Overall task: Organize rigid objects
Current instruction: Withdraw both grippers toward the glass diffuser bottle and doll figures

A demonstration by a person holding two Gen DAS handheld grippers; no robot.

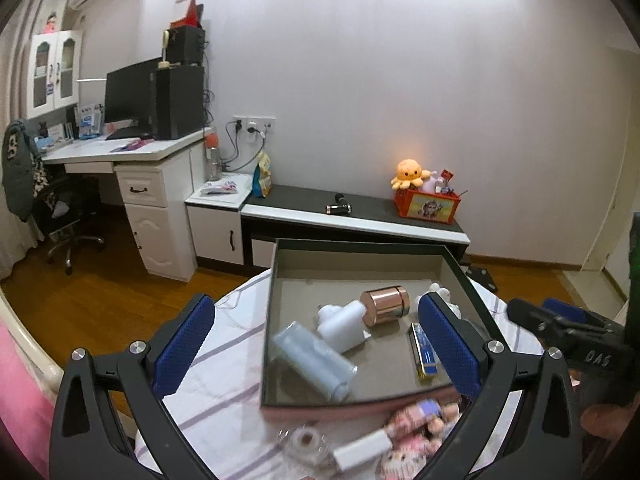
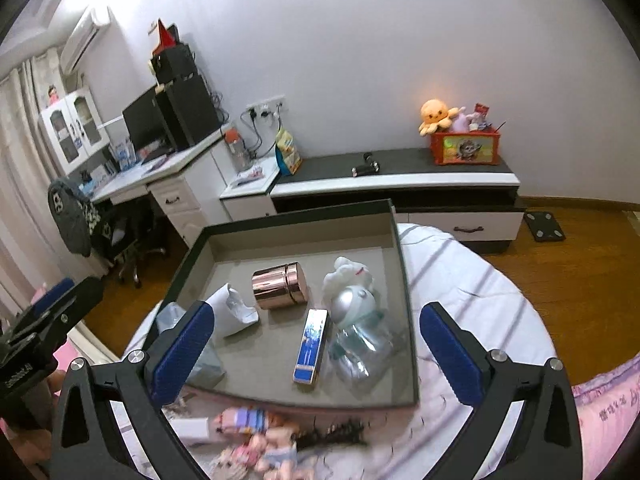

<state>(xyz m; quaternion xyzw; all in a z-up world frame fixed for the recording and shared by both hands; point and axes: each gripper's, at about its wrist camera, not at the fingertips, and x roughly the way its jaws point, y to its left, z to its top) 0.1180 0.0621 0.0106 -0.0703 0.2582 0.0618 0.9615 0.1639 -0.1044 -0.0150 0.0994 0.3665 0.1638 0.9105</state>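
A grey tray [image 1: 360, 245] [image 2: 296, 210] with a dark rim sits on a round table under a striped cloth. In it lie a rose-gold canister [image 1: 386, 306] [image 2: 280, 286], a white bottle [image 1: 344, 324] [image 2: 232, 312], a pale blue bottle [image 1: 312, 360] [image 2: 208, 360], a blue-and-gold box [image 1: 424, 350] [image 2: 311, 346] and a clear bottle with a silver cap [image 2: 356, 332]. My left gripper [image 1: 316, 344] hangs open above the tray, holding nothing. My right gripper [image 2: 318, 354] is open too, with nothing between its fingers.
In front of the tray lie small dolls [image 1: 416, 420] [image 2: 260, 432], a small white box [image 1: 362, 450] and a glass jar [image 1: 306, 440]. A low cabinet [image 2: 400, 178] by the wall carries a red toy box [image 2: 466, 148]. A desk [image 1: 120, 152] and chair stand to the left.
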